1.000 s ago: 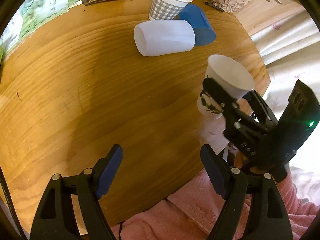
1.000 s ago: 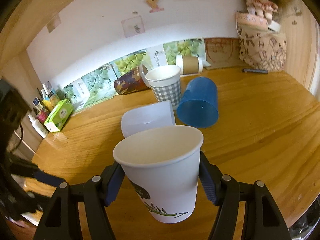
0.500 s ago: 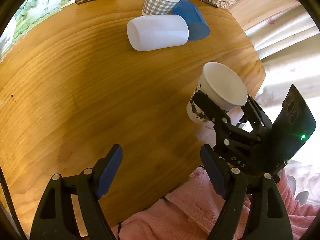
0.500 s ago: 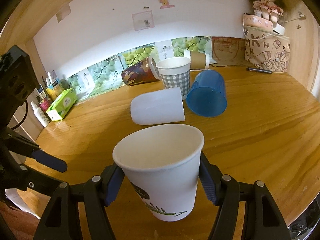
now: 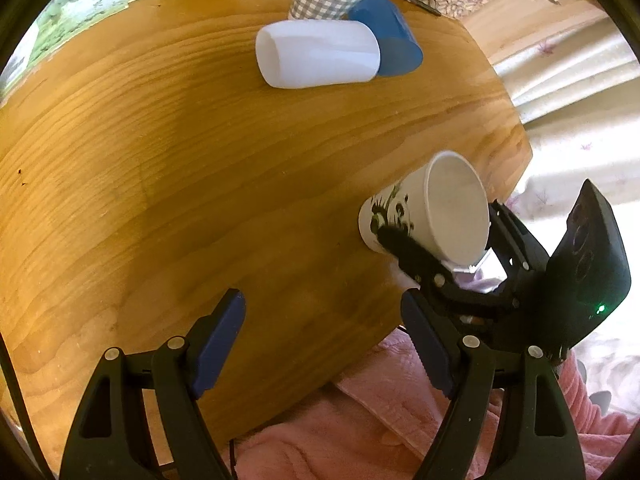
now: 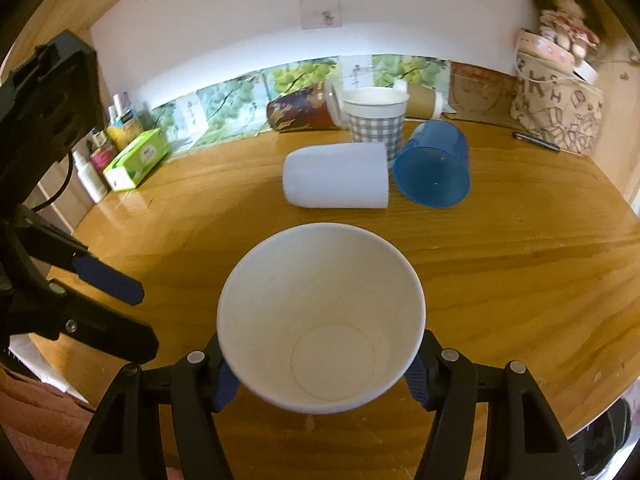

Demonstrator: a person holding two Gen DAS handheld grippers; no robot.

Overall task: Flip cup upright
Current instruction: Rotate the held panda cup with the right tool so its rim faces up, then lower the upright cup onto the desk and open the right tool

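A white paper cup with a green leaf print (image 5: 404,216) is held between the fingers of my right gripper (image 6: 320,376), which is shut on it near the table's front right edge. In the right wrist view I look down into the cup's open mouth (image 6: 320,320). In the left wrist view the cup leans, mouth facing right and up, its base at the wooden table (image 5: 160,160). My left gripper (image 5: 324,344) is open and empty over the table's front edge, left of the cup.
A white plastic cup (image 6: 336,174) and a blue cup (image 6: 432,166) lie on their sides mid-table. A checked paper cup (image 6: 374,118) stands upright behind them, with further cups lying at the back. A tissue box (image 6: 136,158) and bottles sit at the left. Pink cloth (image 5: 360,432) lies below the table edge.
The right gripper has tipped down, so I see into the cup's mouth instead of its side. The cup has moved nearer the table's front edge. The left gripper stays open.
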